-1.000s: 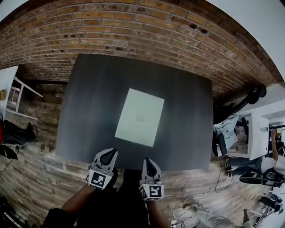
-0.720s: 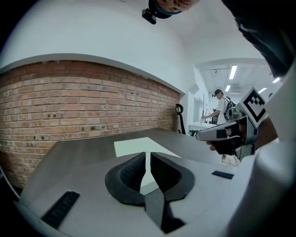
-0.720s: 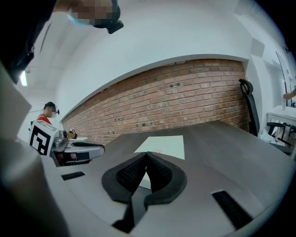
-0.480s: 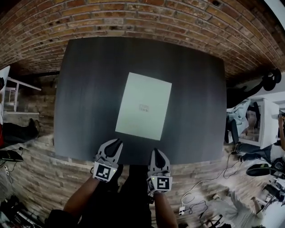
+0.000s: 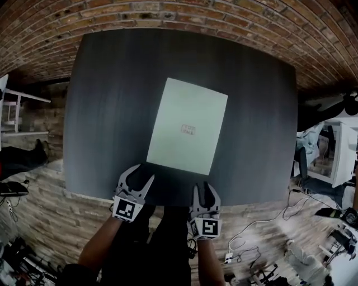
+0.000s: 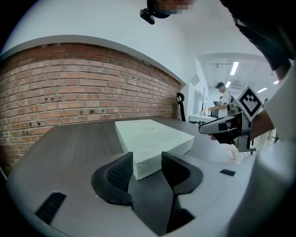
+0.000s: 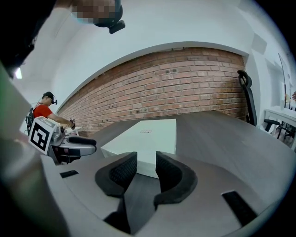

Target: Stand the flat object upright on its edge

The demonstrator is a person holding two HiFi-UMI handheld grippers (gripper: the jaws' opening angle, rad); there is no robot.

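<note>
box (image 5: 187, 127): lying flat mid-tabletop (image 5: 106, 111) | left claw (image 5: 140, 175): jaws just opening, fairly wide, empty, at near edge | right claw (image 5: 205, 190): jaws just opening, narrower, empty, near edge

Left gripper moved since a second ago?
Yes. The left gripper has advanced past the near edge of the table toward the white box; its jaws have just been opening, nothing between them.

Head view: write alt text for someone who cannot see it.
A pale flat box lies flat on a dark table by a brick wall. At the near edge the left gripper and right gripper point at it, jaws just opening, nothing between them.
</note>
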